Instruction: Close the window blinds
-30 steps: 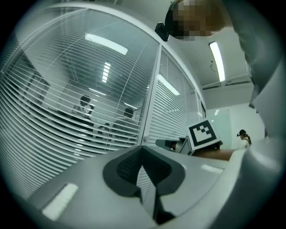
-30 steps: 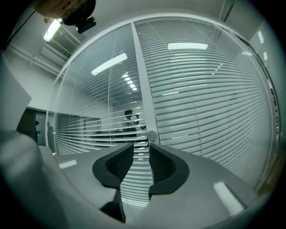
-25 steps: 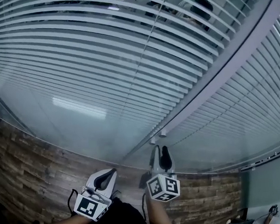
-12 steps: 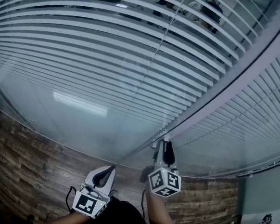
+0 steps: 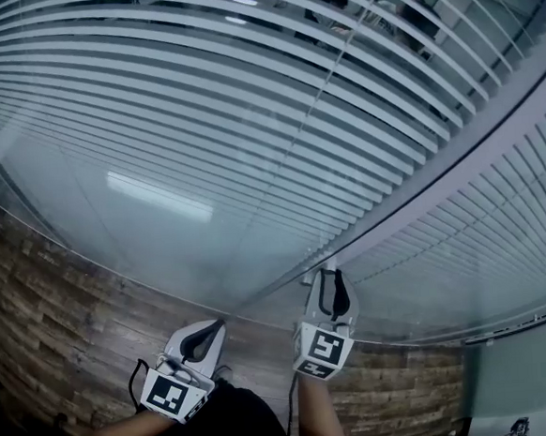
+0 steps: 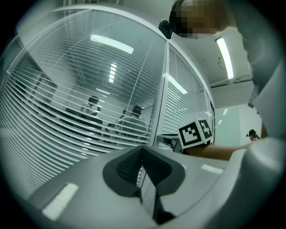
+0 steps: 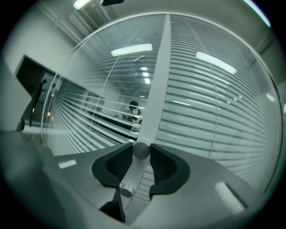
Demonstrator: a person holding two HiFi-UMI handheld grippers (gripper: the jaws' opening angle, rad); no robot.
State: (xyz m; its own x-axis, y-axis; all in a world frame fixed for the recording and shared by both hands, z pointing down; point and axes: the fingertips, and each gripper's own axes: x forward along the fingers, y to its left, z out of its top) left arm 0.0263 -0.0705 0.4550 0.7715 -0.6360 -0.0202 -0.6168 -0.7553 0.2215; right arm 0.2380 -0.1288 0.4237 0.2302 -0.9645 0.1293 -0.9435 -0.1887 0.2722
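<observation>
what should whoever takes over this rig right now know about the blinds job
Left gripper: shut, empty, below the glass.
Right gripper: shut on the small round silver metal knob on the grey window post.
White horizontal slat blinds: slats open, people visible through them.
Done: knob gripped. Left: probably turn it until the slats close.

Blinds (image 5: 246, 111) are pale grey-white stripes, the wood planking (image 5: 64, 313) is streaky brown, the knob (image 7: 141, 150) is silver, and the left gripper (image 5: 210, 334) and right gripper (image 5: 330, 276) are whitish with black pads and black-and-white marker squares.
</observation>
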